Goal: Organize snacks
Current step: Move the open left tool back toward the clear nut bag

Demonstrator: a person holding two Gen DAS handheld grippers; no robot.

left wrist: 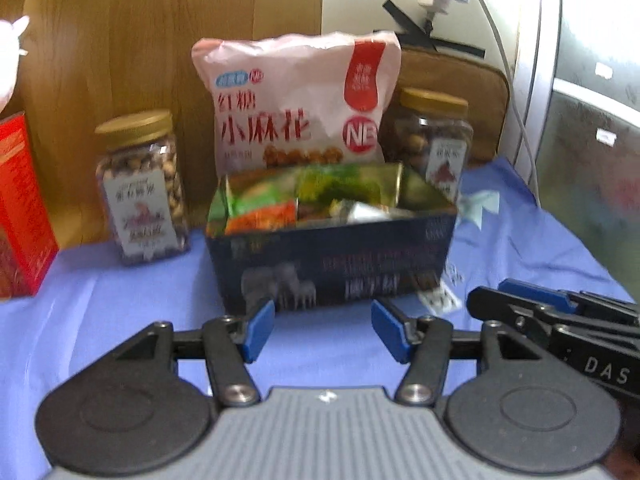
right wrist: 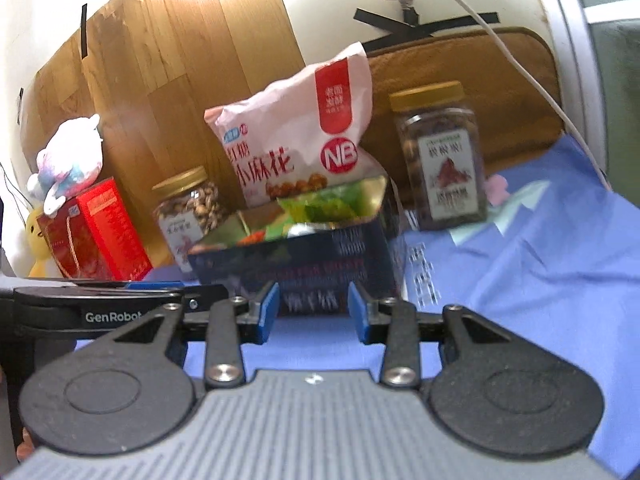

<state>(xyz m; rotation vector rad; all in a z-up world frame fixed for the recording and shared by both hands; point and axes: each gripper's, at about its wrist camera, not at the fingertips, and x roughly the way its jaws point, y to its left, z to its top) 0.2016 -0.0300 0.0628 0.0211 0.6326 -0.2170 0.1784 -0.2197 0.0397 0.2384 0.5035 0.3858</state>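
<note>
- Blue cloth-covered surface (left wrist: 120,292); wood panel (left wrist: 160,40) and cream wall behind.
- At centre, dark open box (left wrist: 332,264) packed with snack packets (left wrist: 320,196).
- Behind the box, upright pink snack bag (left wrist: 300,100); flanking it, left jar (left wrist: 140,184) and right jar (left wrist: 436,136), gold-lidded.
- At far left, red carton (left wrist: 24,208).
- Left gripper (left wrist: 323,330): fingers partly open, empty, just short of the box.
- Right gripper (right wrist: 313,312): fingers partly open, empty, near the box front.
</note>
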